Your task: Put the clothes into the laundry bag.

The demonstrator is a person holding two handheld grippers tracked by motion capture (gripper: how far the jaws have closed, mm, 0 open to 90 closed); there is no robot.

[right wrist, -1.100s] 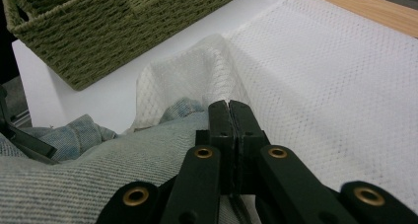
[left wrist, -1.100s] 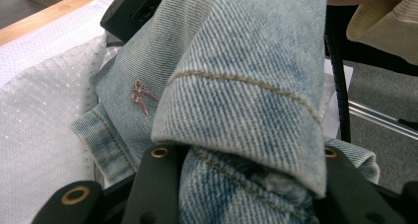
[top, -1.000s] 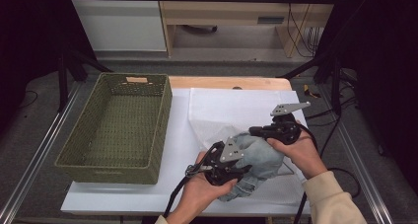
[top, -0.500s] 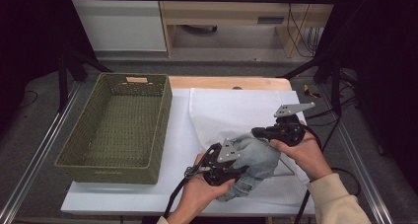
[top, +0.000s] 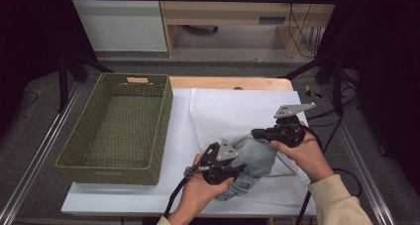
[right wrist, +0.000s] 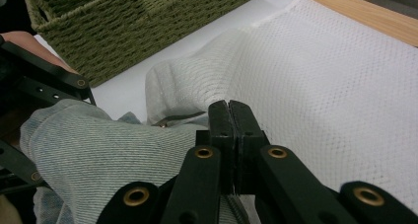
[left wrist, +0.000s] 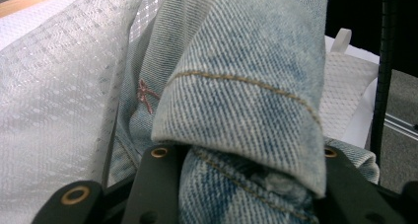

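We see a bunched denim garment (top: 252, 161) near the front of the table (top: 124, 205), lying at the mouth of a white mesh laundry bag (top: 233, 113) that spreads flat toward the far edge. A green woven basket (top: 119, 131) stands to the left, nothing in it.

Left gripper (top: 223, 166): jaws partly apart with a thick fold of denim (left wrist: 246, 100) clamped between them, seen close in the left gripper view. Right gripper (top: 260, 133): jaws pressed together, tips at the bag's edge beside the denim (right wrist: 98, 150); in the right gripper view the mesh (right wrist: 197, 86) rises in a tent toward the tips, so we judge it pinches the bag's rim, though the pinched bit itself is hidden.

Our reading: the garment is being fed into the bag, most of it not yet inside.

Risks from here:
- The pinch on the mesh is thin; a hard pull could let the rim slip out, and the opening would collapse onto the denim.
- The left grip holds one fold; the rest of the bundle may unroll and drag outside the mouth.
- Pushing against slack mesh could slide the whole bag across the smooth table sheet instead of filling it.
- A seam or rivet may snag the mesh.
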